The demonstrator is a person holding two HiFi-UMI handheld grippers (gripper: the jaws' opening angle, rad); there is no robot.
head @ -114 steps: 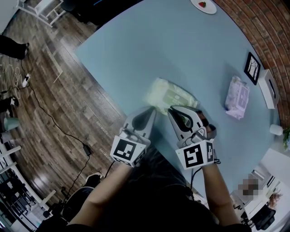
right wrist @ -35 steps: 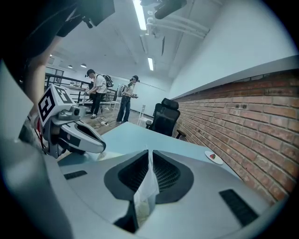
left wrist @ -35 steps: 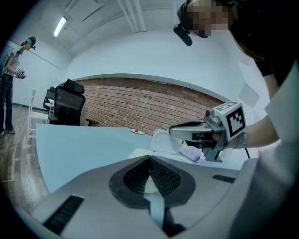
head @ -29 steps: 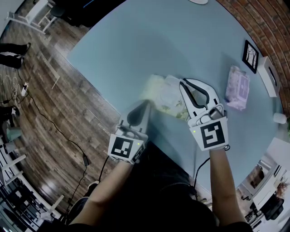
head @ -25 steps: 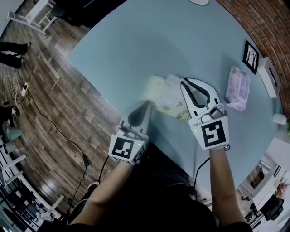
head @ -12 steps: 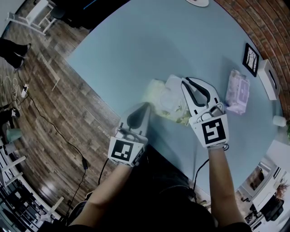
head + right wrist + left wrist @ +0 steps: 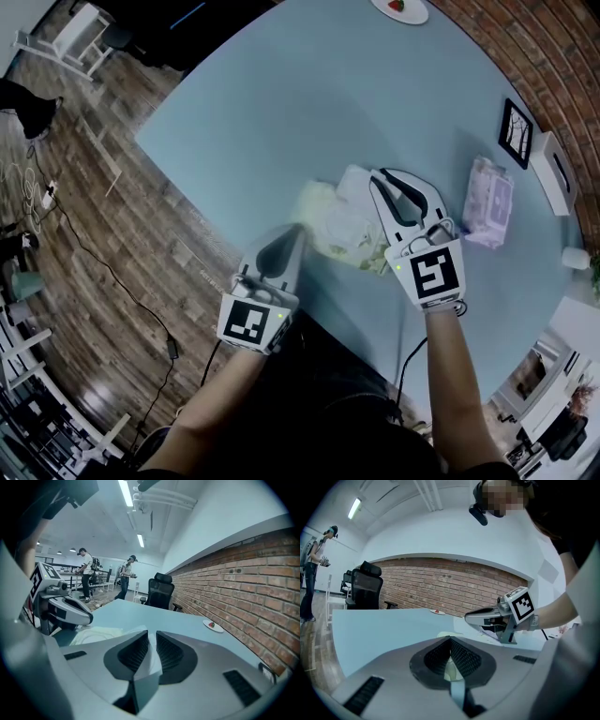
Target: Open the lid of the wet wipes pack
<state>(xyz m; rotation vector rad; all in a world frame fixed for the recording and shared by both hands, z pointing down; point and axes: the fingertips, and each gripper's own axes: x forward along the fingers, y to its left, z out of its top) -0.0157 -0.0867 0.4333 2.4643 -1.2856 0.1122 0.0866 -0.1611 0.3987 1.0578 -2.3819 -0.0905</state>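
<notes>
On the light blue table [image 7: 281, 94], near the edge closest to the person: the wet wipes pack [image 7: 330, 223], pale green, lying flat between the two grippers. Its lid [image 7: 355, 182] is already lifted and stands up off the far end of the pack.

Left gripper [image 7: 298, 231] – tips at the pack's near-left end. In the left gripper view the jaws are closed together, with a pale strip of the pack pinched between the pads [image 7: 461, 656].

Right gripper [image 7: 377, 176] – lies along the pack's right side, tips at the raised lid. In the right gripper view the jaws stand a narrow gap apart and have just been opening. The whitish lid flap sits in that gap, and the pads do not appear to press on it.

Also on the table: a purple pack [image 7: 490, 202] well to the right, a small framed picture [image 7: 517, 134] beyond it, and a plate [image 7: 398, 7] at the far edge. A brick wall [image 7: 243, 588] runs along the table's far side.
</notes>
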